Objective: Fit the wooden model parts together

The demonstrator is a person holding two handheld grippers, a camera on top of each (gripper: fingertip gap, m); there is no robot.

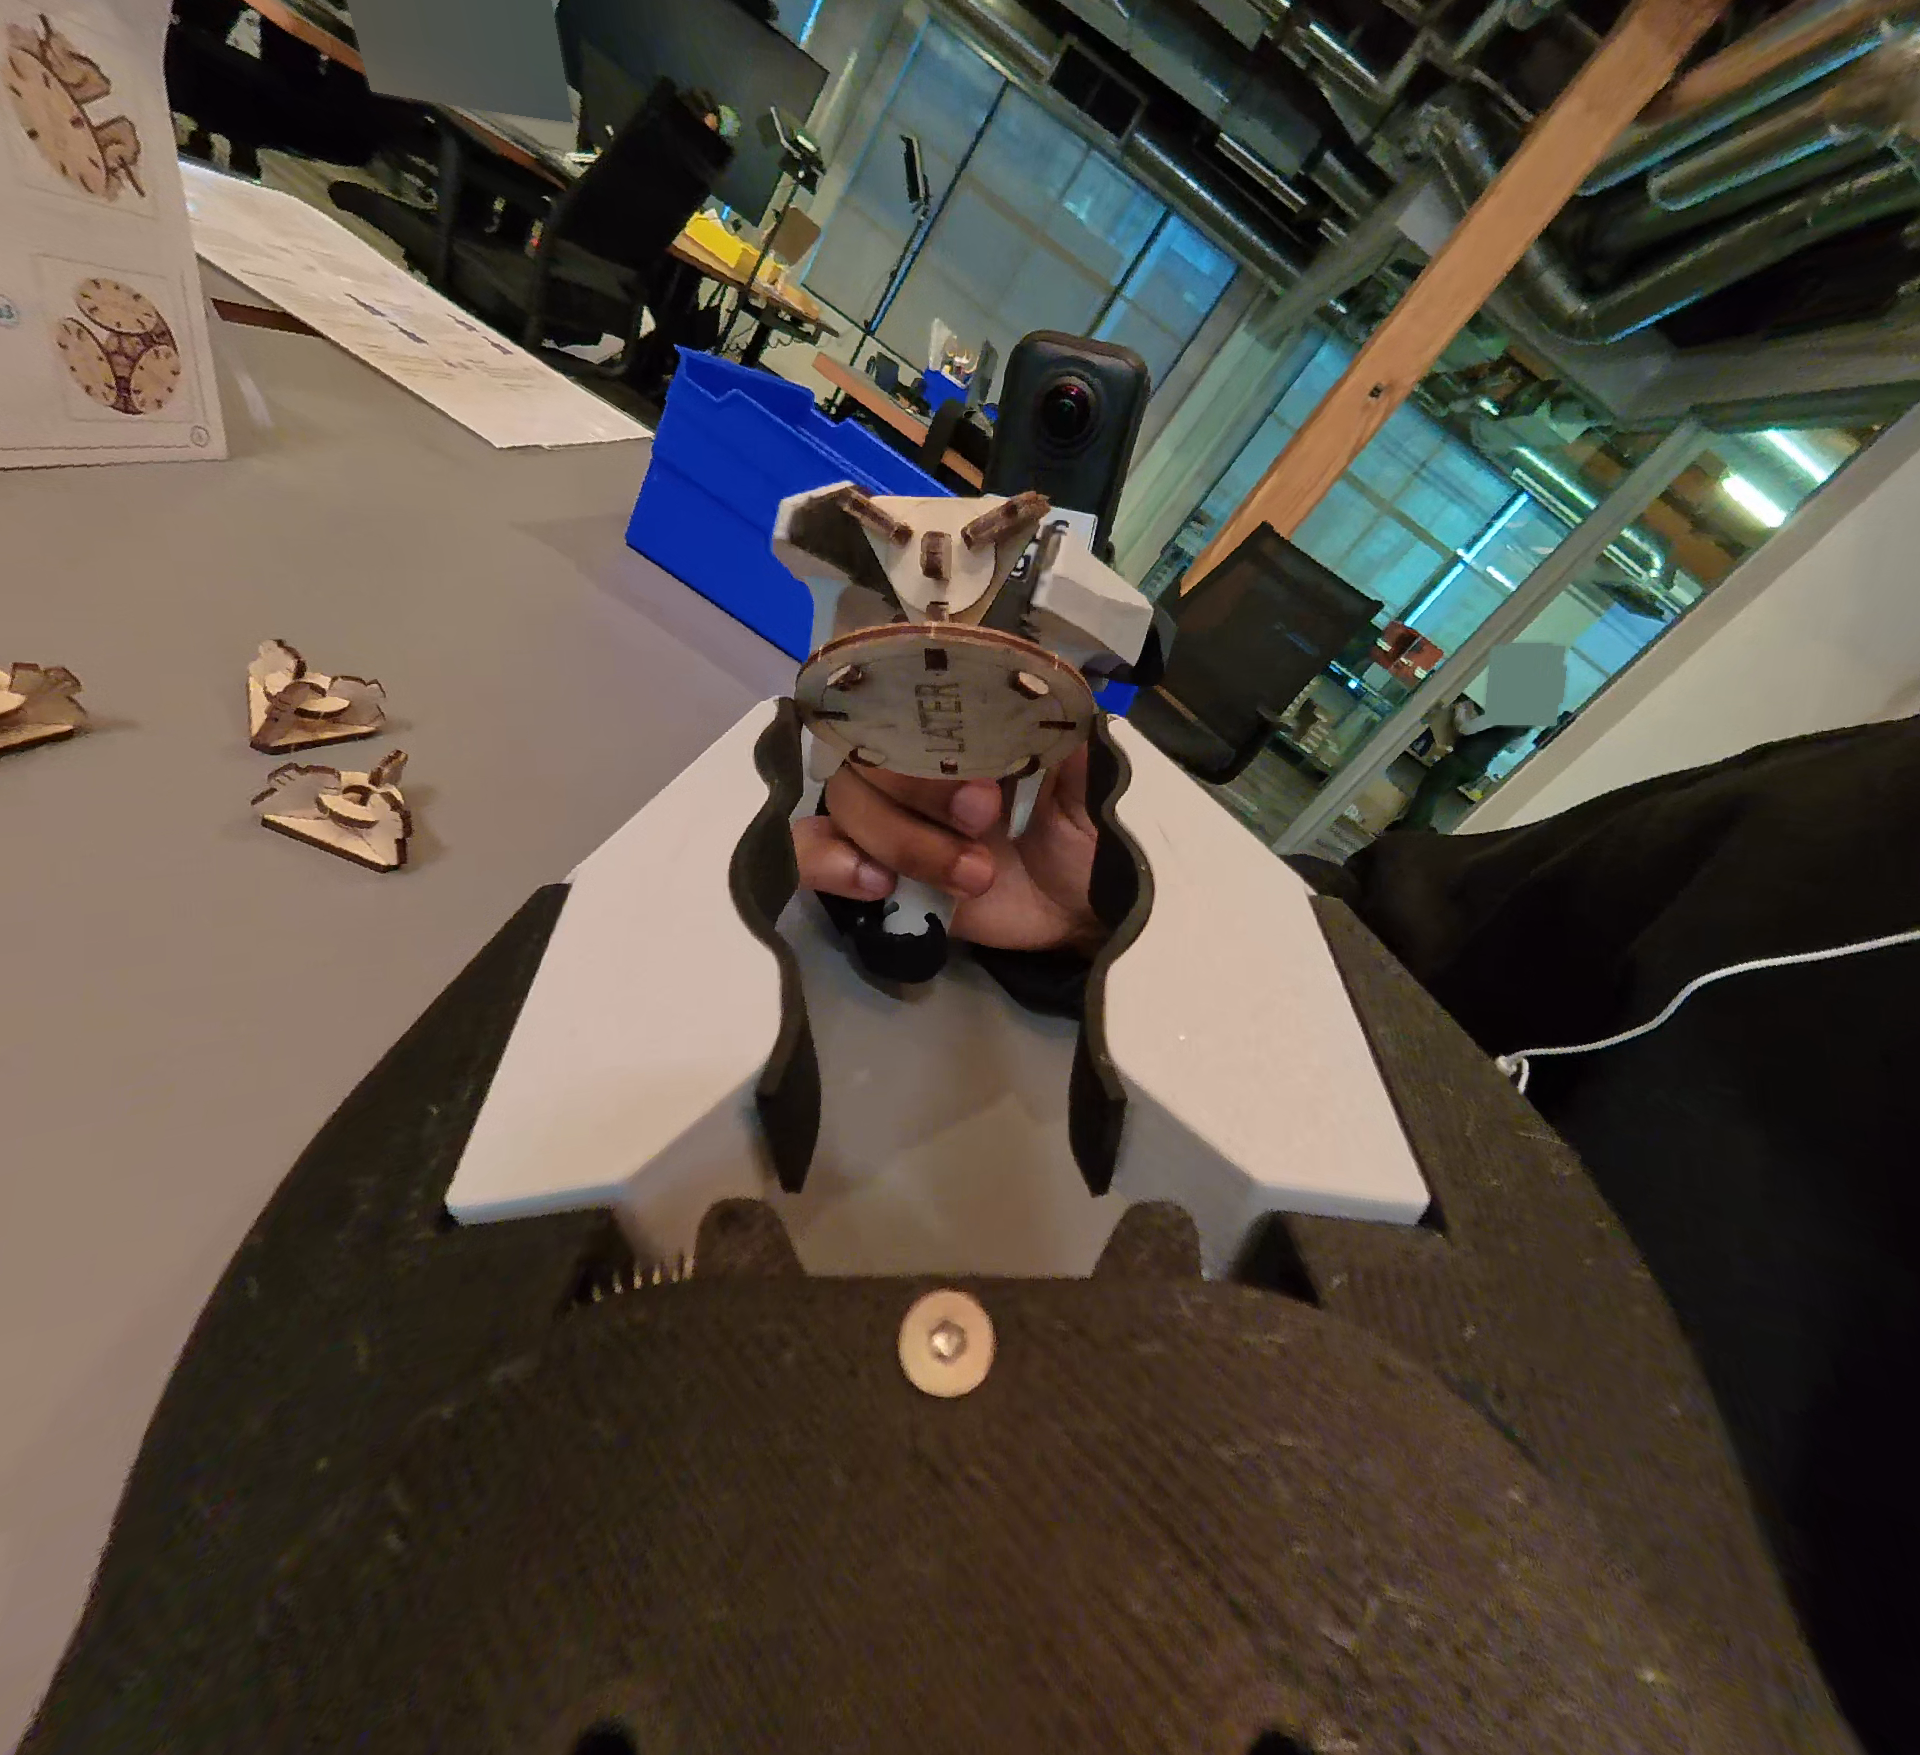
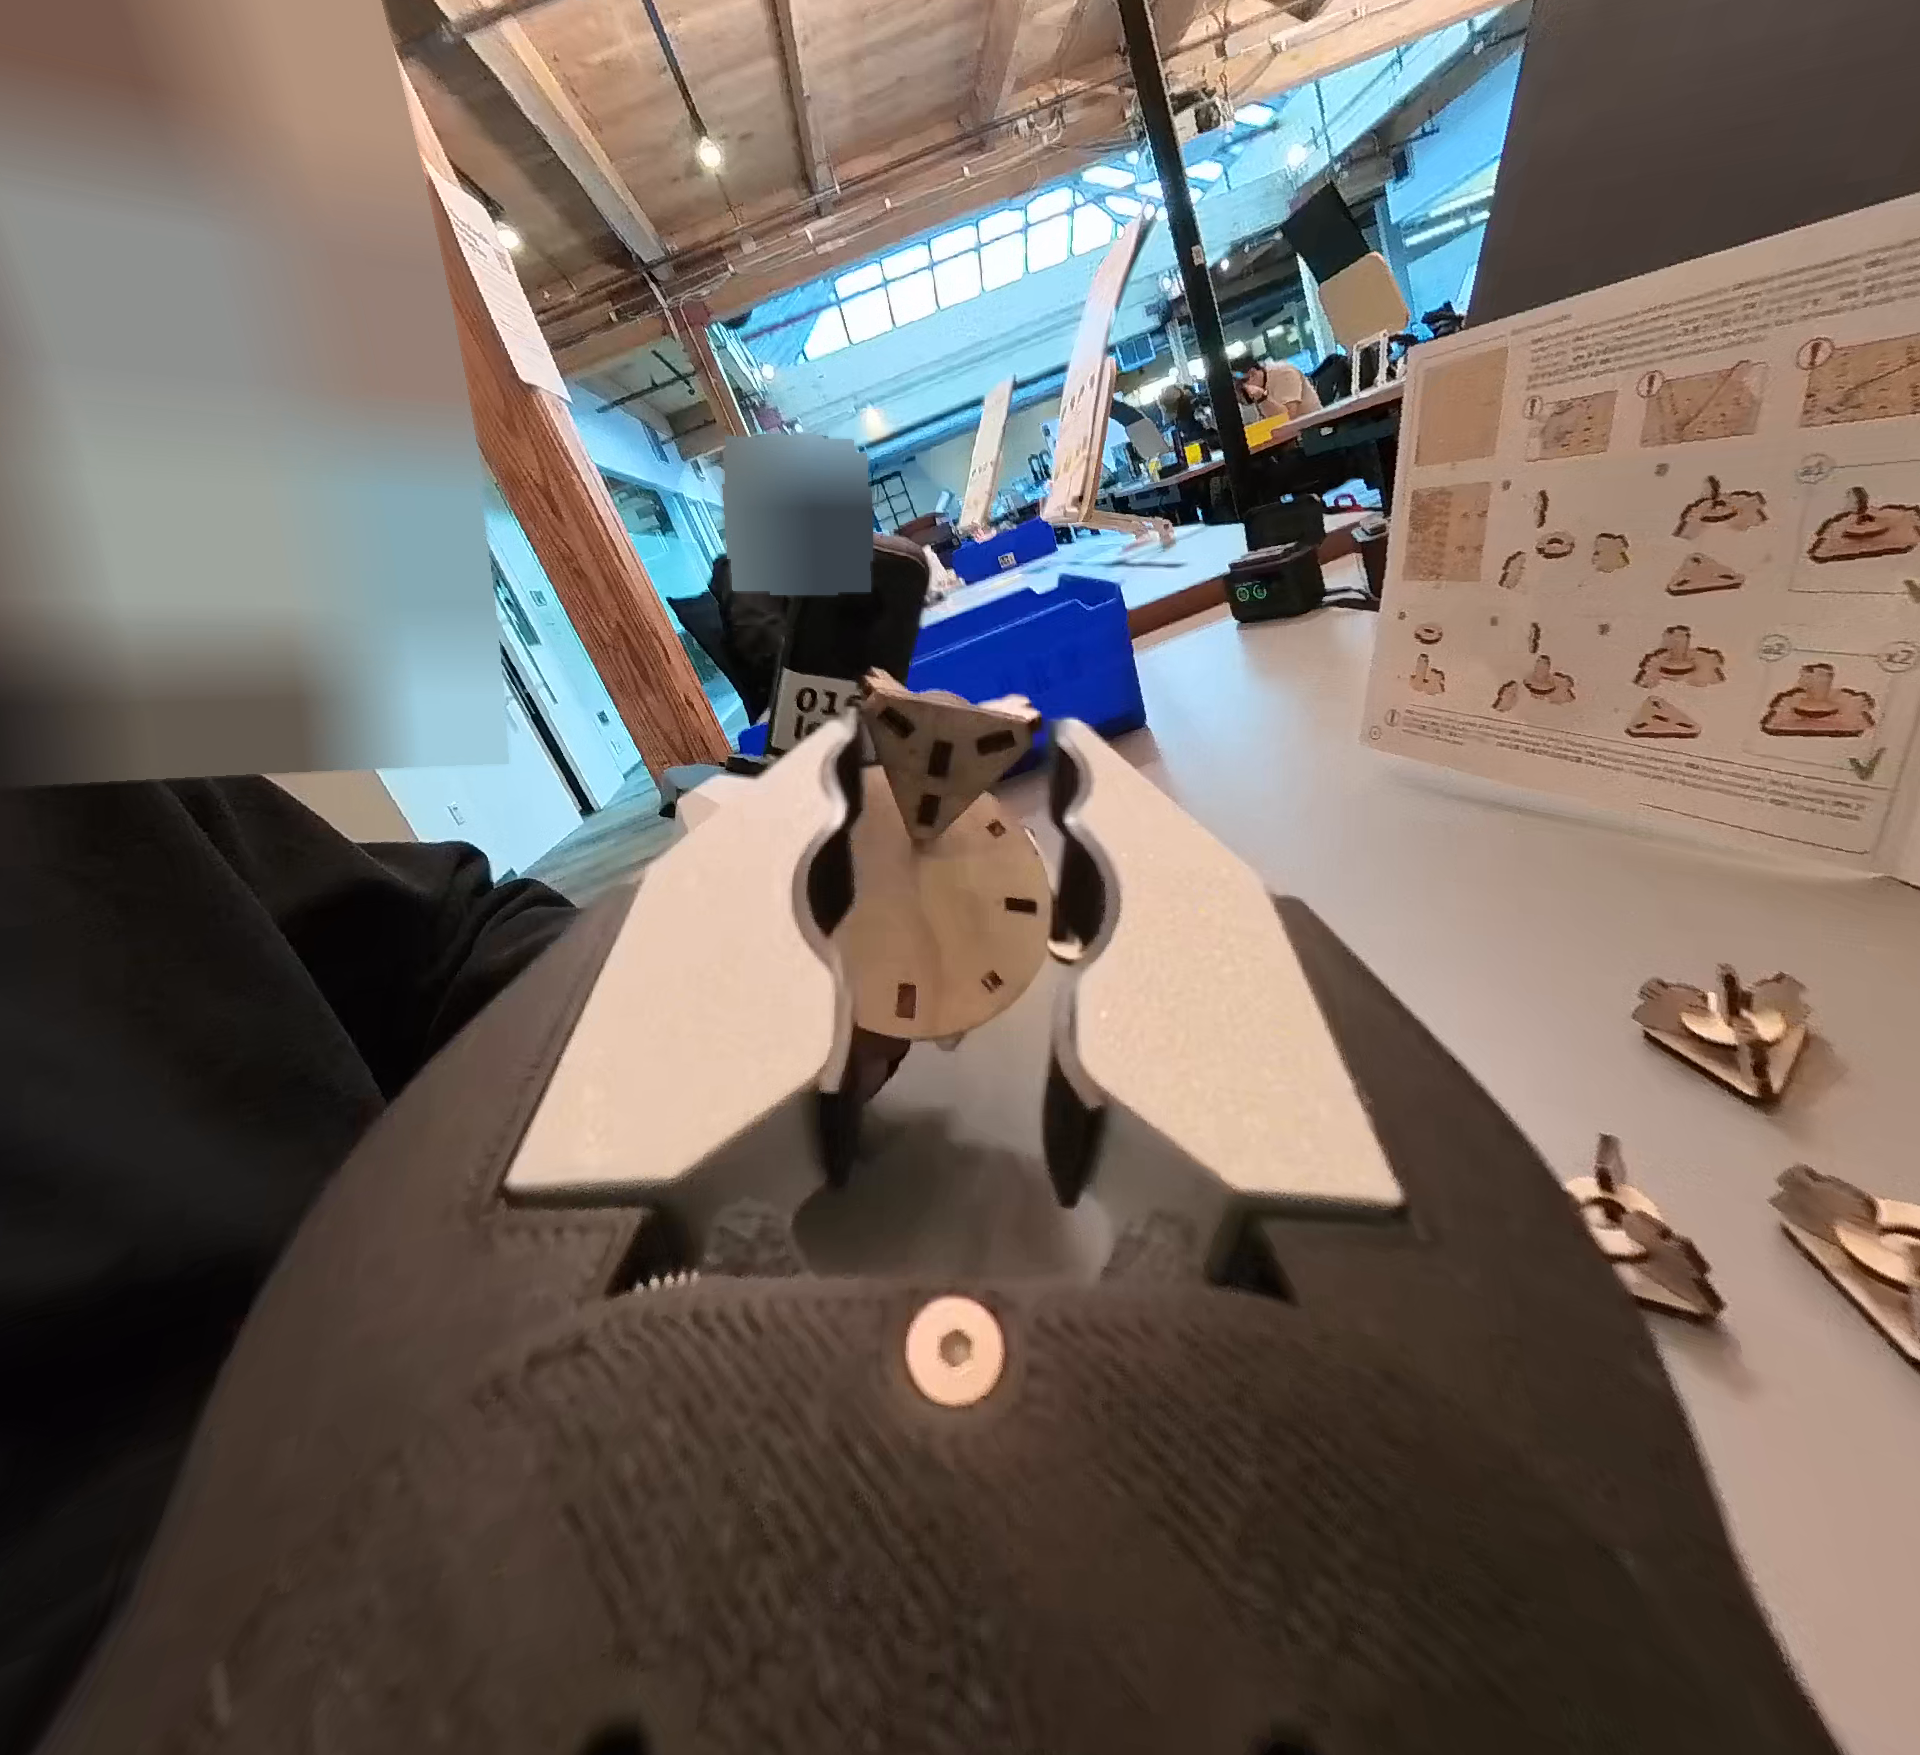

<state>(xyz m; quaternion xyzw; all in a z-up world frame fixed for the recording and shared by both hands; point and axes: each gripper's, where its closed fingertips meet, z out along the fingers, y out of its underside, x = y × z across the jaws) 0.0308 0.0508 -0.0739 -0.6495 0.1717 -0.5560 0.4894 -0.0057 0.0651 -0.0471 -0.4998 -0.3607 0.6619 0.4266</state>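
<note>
Black gripper body and pale fingers up close, then the right gripper (image 2: 951, 858) pinching a wooden triangle plate (image 2: 940, 755) joined to a wooden disc (image 2: 956, 936), disc face turned toward the left gripper (image 1: 945, 760), stem running fingertip to fingertip. Left fingers spread either side of the disc (image 1: 945, 703), rim just inside, contact not clear. Off to the side on the grey table (image 1: 364, 562), small wooden assemblies (image 1: 312, 703), upright instruction sheet (image 2: 1662, 583), blue bin (image 1: 727, 500) beyond; exposed beams and ducts overhead.
</note>
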